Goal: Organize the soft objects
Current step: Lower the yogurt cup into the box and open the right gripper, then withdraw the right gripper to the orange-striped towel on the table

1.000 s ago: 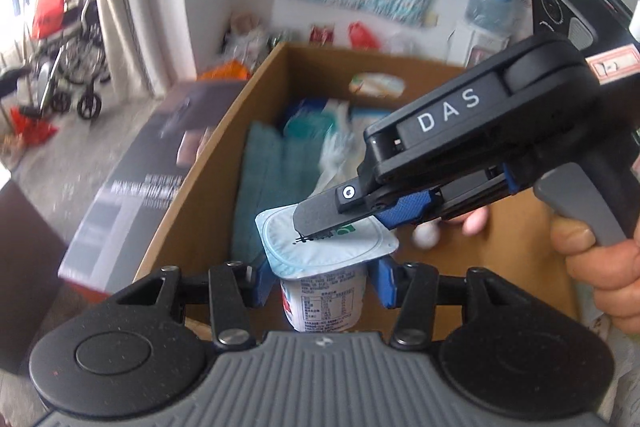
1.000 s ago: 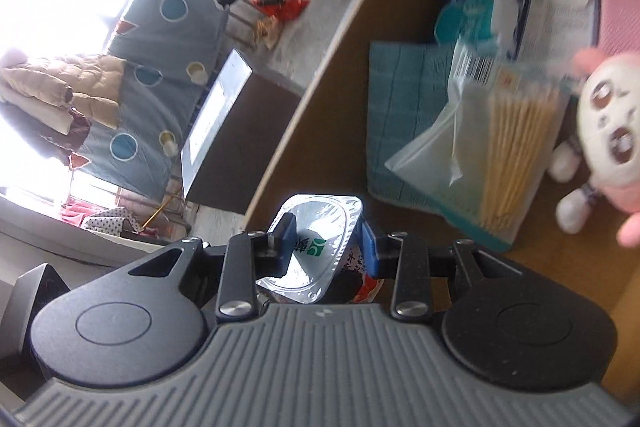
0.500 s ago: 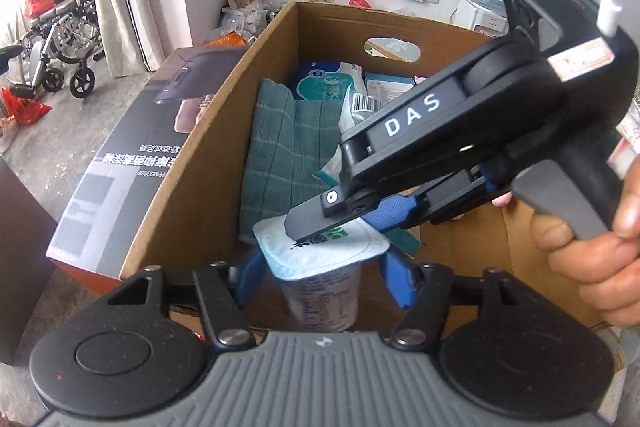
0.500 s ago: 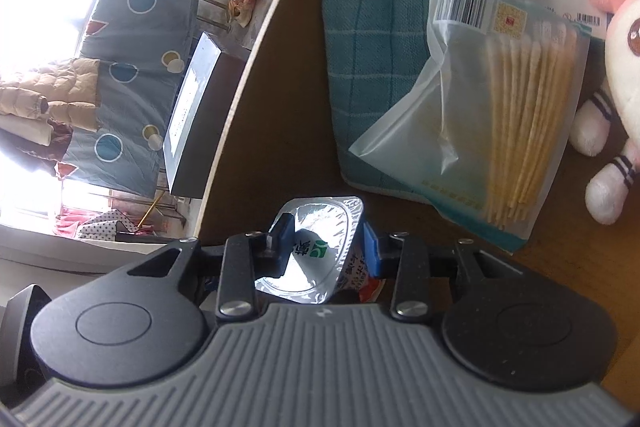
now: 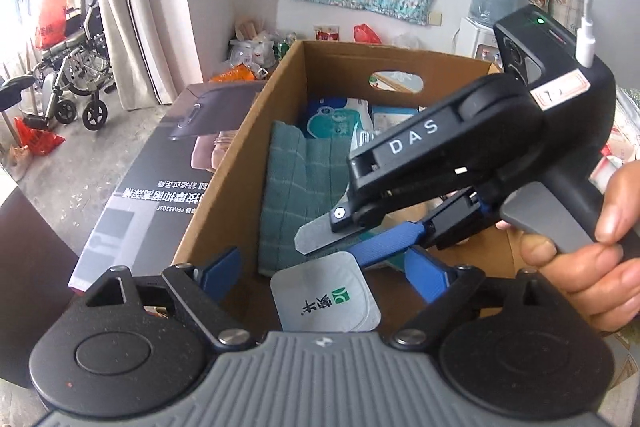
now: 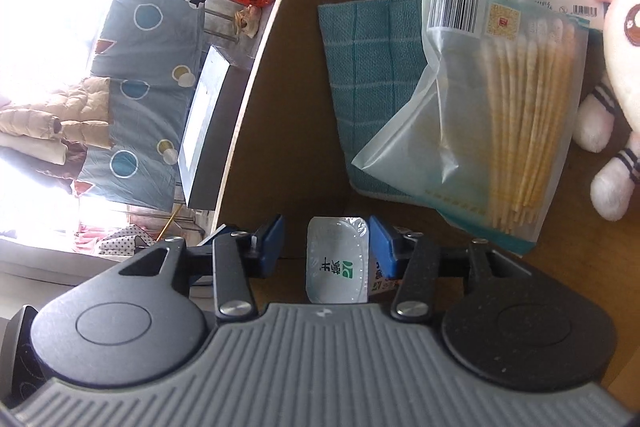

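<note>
Left hand-held gripper (image 5: 324,273): my jaws are opening and already stand wide; the blue pads sit clear of the yogurt cup (image 5: 325,297) on both sides, so I am not pressing it.
Right hand-held gripper (image 6: 326,241): my jaws are opening too, at a middling spread; the cup (image 6: 337,259) stands between the pads, with a clear gap at the left pad. At the right pad I cannot quite tell whether it still brushes the cup's rim.
Yogurt cup: upright, foil lid up, just ahead of both my grippers, low in the near corner of the cardboard box (image 5: 224,187).
Box edge: the left wall rises just beside my left pad, so there is little room that way.
Teal cloth (image 6: 368,75): lies flat ahead of the cup, running along the left wall.
Cotton swab bag (image 6: 492,131): ahead and to the right of my right gripper, overlapping the cloth's right edge.
Plush toy (image 6: 616,99): far right of my right gripper, near the bag.
Open room: bare cardboard floor between the cup and the near edge of the cloth, and to the right beneath the bag.
My hand (image 5: 592,267): wrapped on the right gripper's handle, above the box's near right side.
</note>
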Tool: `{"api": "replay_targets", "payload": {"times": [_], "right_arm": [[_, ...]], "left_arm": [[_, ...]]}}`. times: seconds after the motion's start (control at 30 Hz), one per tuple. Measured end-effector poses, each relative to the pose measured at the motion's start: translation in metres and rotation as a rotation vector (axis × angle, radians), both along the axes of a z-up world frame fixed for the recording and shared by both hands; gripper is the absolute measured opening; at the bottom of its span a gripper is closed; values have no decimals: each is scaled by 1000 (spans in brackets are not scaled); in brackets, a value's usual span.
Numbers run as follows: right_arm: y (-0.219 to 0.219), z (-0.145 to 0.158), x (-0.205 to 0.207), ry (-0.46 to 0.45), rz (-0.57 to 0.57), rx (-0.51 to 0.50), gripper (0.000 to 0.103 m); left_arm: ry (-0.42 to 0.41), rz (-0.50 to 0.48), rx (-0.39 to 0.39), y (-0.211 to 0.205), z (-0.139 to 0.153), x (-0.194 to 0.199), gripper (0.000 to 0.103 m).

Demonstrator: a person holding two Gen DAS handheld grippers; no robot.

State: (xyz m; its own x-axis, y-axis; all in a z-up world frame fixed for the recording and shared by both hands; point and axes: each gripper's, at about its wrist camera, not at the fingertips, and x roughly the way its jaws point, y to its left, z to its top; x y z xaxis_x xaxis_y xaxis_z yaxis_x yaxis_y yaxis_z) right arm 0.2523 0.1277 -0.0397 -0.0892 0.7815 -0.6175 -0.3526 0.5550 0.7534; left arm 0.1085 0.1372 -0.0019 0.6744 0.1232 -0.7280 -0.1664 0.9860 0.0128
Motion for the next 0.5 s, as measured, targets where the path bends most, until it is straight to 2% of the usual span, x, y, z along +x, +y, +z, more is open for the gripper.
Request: {"api": "replay_targets", "payload": {"times": [0.13, 0.3, 0.43, 0.5], "right_arm": [[-15, 12, 3, -37, -10, 35, 49], [-50, 44, -9, -133, -35, 146, 50], [-103, 83, -28, -250, -23, 207, 53], [-141, 105, -35, -326, -43, 214, 59]], "left_arm": [[-32, -2, 11, -3, 7, -6, 90], [-129, -35, 35, -19, 22, -22, 94], [-188, -114, -58, -38, 34, -35, 95], [-216, -172, -92, -52, 40, -40, 95]]}}
